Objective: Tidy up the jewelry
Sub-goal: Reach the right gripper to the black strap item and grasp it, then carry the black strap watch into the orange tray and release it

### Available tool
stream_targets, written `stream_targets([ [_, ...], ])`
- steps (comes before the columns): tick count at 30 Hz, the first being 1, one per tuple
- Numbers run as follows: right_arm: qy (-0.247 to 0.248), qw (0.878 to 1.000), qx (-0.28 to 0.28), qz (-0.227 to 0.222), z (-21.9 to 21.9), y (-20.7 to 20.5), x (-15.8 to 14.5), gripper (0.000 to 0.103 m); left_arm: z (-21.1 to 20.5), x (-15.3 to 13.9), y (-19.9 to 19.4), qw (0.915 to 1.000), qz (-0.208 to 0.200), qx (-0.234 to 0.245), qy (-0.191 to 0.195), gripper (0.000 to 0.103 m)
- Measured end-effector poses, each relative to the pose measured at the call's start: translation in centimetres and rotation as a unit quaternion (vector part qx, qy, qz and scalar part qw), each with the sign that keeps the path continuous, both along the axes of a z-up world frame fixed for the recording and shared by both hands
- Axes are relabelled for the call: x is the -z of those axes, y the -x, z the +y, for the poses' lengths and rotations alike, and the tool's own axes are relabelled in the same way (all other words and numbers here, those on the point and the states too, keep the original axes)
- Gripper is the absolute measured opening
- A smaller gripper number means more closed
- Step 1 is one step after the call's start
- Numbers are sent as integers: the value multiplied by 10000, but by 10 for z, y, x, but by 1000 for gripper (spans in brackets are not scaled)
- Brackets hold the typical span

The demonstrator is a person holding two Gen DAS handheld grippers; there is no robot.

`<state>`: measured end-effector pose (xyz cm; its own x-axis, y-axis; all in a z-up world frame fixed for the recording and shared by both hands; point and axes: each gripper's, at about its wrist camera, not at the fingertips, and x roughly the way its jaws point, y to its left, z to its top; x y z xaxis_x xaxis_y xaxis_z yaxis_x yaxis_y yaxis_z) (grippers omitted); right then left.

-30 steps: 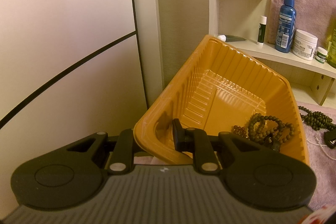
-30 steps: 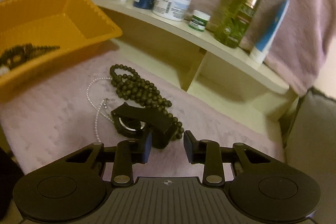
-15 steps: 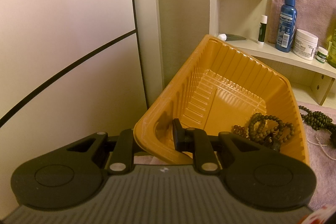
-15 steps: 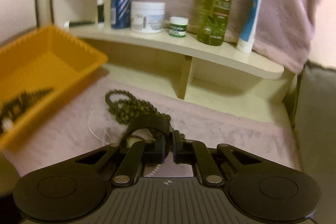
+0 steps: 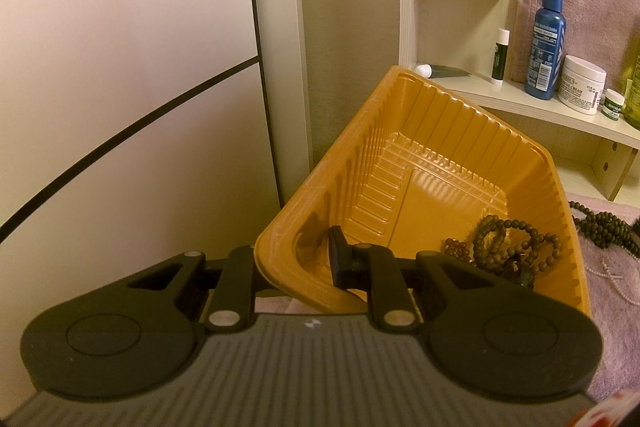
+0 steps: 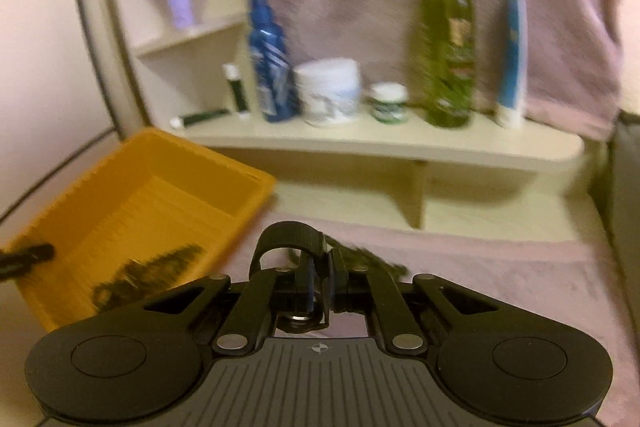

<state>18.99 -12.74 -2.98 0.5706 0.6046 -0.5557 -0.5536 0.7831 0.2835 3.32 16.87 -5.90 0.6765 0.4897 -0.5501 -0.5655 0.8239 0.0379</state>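
pink towelling [image 6: 500,267] covers the counter below a pale shelf [image 6: 380,143] of toiletries.

the right gripper [image 6: 320,281] is seen nearly closed, its jaws pinched on the black strap of a watch [image 6: 290,235]; the strap loops up at 12 o'clock from the jaws, and the case shows dimly below them. the watch appears lifted off the towelling, though blur makes this uncertain.

the left gripper [image 5: 294,263] is clamped on the near wall of the orange tray [image 5: 360,155], one finger inside and one outside, and the tray is held tilted, far end raised toward 12 o'clock.

outward from the left gripper, two beaded bracelets [image 5: 508,247] are gathered in the low corner of the tray at 3 o'clock. beyond the rim at 3 o'clock a dark bead necklace [image 5: 600,227] and a thin pearl strand [image 5: 616,275] lie on the towelling.

as a judgement, the task is partly done: some bracelets are stowed, the watch is in hand and probably bound for the tray at 9 o'clock of the right gripper, and the necklace and the pearl strand are yet to be gathered.
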Motion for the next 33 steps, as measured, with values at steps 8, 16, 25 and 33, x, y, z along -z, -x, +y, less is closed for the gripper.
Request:
stream_targets([
  [8,-365,9962,-739,-272,54,14,-14,7,0,0,0,10000,0,6,-8,17],
  [16,-400,9904,-1278,-345,102,13,-14,7,1,2,0,10000,-3,5,7,17],
  [25,-258,9887,-1463,-193,127,7,1,7,1,2,0,10000,-1,7,18,17],
  [33,-70,9878,-1556,-55,139,7,16,7,1,2,0,10000,-1,9,20,17],
])
